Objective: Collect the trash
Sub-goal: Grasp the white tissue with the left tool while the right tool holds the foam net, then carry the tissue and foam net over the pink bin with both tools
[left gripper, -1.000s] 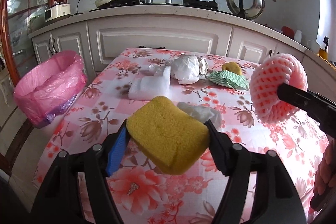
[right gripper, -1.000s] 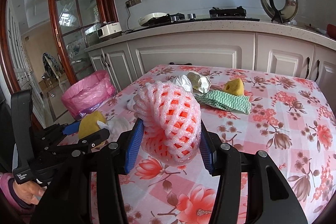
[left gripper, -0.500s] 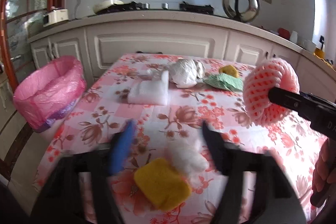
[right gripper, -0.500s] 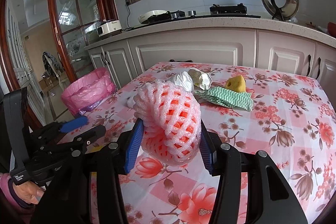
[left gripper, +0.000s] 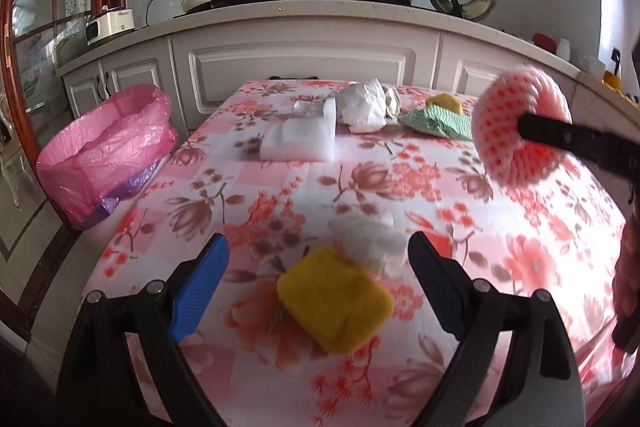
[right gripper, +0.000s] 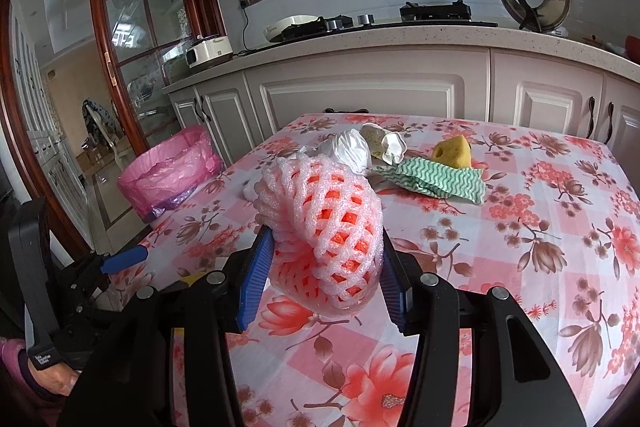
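a: kitchen, floral tablecloth (left gripper: 280, 187). left gripper (left gripper: 316, 259)?
b: jaws opening, nothing pinched; yellow sponge (left gripper: 334, 303) lies on the cloth between them, white wad (left gripper: 368, 233) touching it.
a: right gripper (right gripper: 324, 279)?
b: clamped on pink foam net (right gripper: 324, 223). pink-lined bin (left gripper: 104, 151) off the table's left.
a: writing?
b: left gripper's label, too small to read.

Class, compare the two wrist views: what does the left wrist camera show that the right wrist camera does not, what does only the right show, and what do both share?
Only the left view shows the large yellow sponge whole, lying between the opening left gripper fingers, untouched, with white tissue beside it.

Only the right view shows the right gripper clamping the pink foam net from both sides.

Both show the pink bin and green cloth.
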`<state>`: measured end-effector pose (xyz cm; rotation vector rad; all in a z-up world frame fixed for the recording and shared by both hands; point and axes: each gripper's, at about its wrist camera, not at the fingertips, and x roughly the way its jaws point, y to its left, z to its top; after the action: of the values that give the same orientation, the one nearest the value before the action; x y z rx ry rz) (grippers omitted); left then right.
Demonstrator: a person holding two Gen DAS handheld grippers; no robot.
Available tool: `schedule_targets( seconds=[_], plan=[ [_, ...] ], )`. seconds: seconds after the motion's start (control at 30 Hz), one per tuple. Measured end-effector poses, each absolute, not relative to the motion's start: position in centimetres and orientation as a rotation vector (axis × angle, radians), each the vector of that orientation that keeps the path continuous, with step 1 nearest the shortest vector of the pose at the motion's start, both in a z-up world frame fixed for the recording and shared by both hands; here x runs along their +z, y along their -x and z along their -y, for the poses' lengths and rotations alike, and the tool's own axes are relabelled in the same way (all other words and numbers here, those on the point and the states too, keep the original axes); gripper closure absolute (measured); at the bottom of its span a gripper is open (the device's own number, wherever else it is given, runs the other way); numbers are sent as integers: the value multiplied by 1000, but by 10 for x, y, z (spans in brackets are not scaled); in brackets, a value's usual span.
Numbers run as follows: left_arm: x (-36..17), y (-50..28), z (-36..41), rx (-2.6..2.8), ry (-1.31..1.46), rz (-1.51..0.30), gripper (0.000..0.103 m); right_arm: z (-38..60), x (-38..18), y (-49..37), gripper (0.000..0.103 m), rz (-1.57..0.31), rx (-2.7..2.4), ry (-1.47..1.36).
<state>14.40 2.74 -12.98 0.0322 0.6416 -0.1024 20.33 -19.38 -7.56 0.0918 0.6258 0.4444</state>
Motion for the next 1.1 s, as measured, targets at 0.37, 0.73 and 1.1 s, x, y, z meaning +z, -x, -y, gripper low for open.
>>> schedule_targets(
  seconds=[0.37, 0.73, 1.1],
  plan=[
    [-128, -165, -15, -167, -42, -611, 18, 196, -75, -205, 54, -618, 419, -91],
    [-169, -194, 26, -261, -140, -743, 71, 232, -85, -214, 54, -637, 356, -160],
    [-121, -182, 1, -253, -38, -596, 80, 215, -76, -208, 54, -622, 396, -133]
  ],
)
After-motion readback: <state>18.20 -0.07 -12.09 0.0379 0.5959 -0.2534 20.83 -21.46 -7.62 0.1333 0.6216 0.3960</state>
